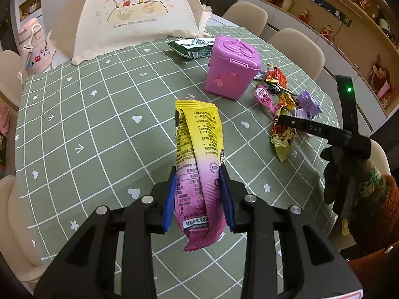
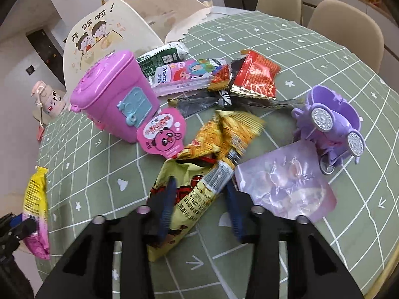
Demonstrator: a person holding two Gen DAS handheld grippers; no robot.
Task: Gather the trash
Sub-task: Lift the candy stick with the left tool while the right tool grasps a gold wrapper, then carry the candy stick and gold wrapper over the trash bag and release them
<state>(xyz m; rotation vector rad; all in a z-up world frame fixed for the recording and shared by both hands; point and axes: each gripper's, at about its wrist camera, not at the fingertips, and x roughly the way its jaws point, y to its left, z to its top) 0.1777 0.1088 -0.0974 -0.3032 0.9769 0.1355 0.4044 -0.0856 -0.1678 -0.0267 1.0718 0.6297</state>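
My left gripper (image 1: 198, 172) is shut on a yellow and pink snack wrapper (image 1: 197, 154) and holds it above the green checked tablecloth (image 1: 99, 137); the wrapper also shows in the right wrist view (image 2: 36, 209). A pink toy trash bin (image 1: 232, 67) (image 2: 114, 94) stands beyond it with its lid closed. My right gripper (image 2: 200, 184) is open, its blue fingers on either side of a yellow snack bag (image 2: 192, 194) that lies on the table. A pile of wrappers lies around it: a red one (image 2: 256, 77), a pink round lid (image 2: 162, 134), a lilac pouch (image 2: 284, 182).
A purple toy carriage (image 2: 331, 127) stands right of the pile. A white food cover with a cartoon print (image 1: 132, 15) stands at the back, a green packet (image 1: 192, 47) beside it. Beige chairs (image 1: 296, 47) ring the table. A pink bottle (image 1: 33, 47) stands far left.
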